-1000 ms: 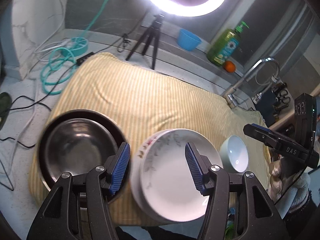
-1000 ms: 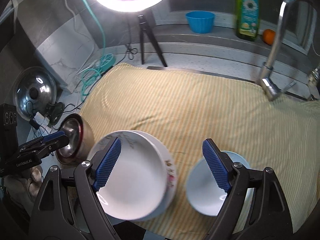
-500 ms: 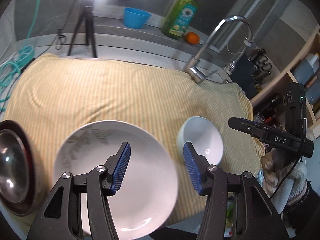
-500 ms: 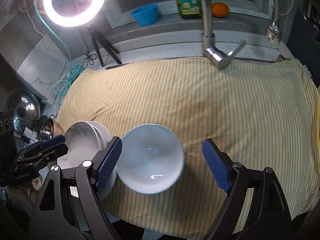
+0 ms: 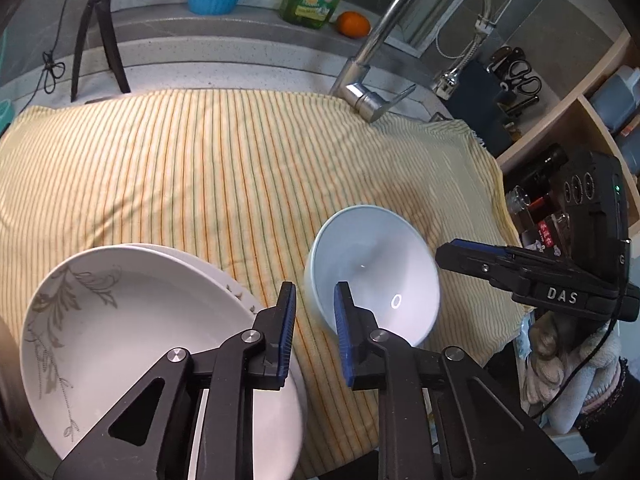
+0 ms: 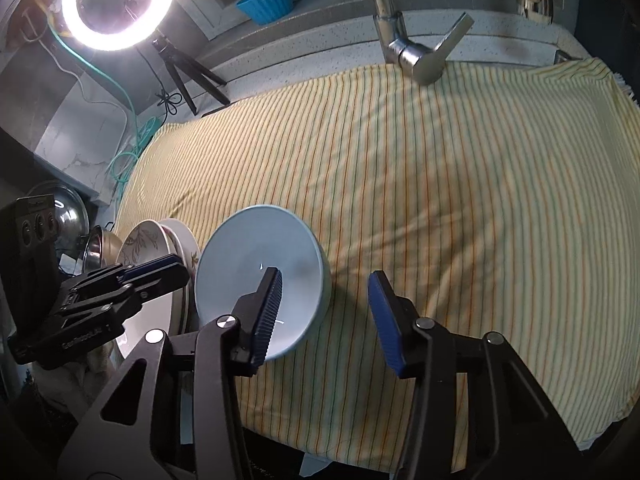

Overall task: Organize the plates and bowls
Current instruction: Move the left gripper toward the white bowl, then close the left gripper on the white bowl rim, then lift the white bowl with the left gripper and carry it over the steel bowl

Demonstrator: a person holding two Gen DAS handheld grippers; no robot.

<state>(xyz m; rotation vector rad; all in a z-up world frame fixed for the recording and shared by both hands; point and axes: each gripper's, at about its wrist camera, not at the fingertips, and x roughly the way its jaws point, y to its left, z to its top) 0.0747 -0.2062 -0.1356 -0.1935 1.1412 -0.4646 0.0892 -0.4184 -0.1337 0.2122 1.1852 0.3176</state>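
Item: pale bowl (image 5: 374, 276). Location: on the striped cloth (image 5: 224, 168) covering the bench, near its front edge, just beside the stacked plates (image 5: 132, 320) on its left. Upright, empty, not lifted.

Item: left tongs (image 5: 314, 312). Jaws have just been closing and now stand narrow, one each side of the bowl's near-left rim. The rim sits in the slim gap; whether the pads already press on it cannot be told from the left wrist view. A second ago these tongs hung over the dark metal pan and the plates; they have since travelled rightward and down, leaving the plates at the left of their view.

Item: right tongs (image 6: 326, 312). Jaws have just been closing from a wide spread to a middling one. The left pad lies over the bowl's interior, the right pad stands outside over bare cloth, with the bowl's right wall between them. No contact visible; still open. They too have dropped closer to the bowl than a second ago.

Item: plates, floral-patterned, stacked. Untouched by either tongs at this moment.

Assessment: both tongs have converged on the one bowl, from opposite rims. Reading: a two-sided pickup of the bowl is being set up, probably to move it elsewhere. Grip not yet confirmed; task at an early stage.
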